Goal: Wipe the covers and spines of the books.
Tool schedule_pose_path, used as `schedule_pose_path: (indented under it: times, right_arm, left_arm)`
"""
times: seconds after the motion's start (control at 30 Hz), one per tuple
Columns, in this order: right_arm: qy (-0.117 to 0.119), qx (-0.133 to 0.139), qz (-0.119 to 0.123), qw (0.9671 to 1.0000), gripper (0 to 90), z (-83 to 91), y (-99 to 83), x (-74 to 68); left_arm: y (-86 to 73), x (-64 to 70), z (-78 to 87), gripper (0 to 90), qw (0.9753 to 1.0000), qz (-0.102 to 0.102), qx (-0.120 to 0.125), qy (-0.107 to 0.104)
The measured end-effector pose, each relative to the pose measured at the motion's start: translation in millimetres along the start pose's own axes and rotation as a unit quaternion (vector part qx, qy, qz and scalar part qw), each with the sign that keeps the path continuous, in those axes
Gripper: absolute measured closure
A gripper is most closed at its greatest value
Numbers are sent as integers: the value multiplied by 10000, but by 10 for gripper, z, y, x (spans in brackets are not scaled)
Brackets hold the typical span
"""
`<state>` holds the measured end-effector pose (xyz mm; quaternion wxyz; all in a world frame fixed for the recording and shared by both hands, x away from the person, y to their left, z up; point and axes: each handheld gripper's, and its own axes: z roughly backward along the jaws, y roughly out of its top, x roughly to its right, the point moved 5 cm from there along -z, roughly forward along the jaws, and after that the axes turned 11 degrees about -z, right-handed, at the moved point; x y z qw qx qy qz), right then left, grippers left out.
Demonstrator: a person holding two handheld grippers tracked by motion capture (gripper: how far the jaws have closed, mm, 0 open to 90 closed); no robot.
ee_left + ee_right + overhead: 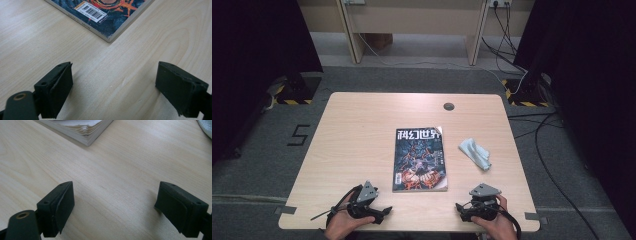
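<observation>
Altogether, the pale wooden table [357,145] carries one magazine [420,159], one crumpled pale cloth [475,152] and two grippers held by a person at the near edge. At the left, the left gripper [384,211] rests low by the near edge, its jaws spread wide with bare wood between them; in the left gripper view the magazine's near corner [110,37] with its barcode lies just ahead of the jaws, not touching them. The magazine lies flat, cover up, at the middle of the table, its long side running away from the person. To its right, apart from it, sits the cloth. The right gripper [460,209] sits near the right of the near edge, jaws likewise spread and holding nothing; its view shows the magazine's page edges [86,132] ahead. A small round dark spot [448,106], possibly a cable hole, marks the far edge. Grey carpet surrounds the table, with dark curtains at both sides, and wide bare wood lies left of the magazine.
</observation>
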<state>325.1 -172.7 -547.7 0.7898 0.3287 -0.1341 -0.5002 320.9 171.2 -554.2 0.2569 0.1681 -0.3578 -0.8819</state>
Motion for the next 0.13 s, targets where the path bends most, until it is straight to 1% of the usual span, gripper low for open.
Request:
schedule_pose_path:
  times: [0.13]
  right_arm:
    - [18, 14, 43, 10000, 154, -3, 3, 8]
  left_arm:
    - [1, 0, 0, 132, 10000, 0, -6, -2]
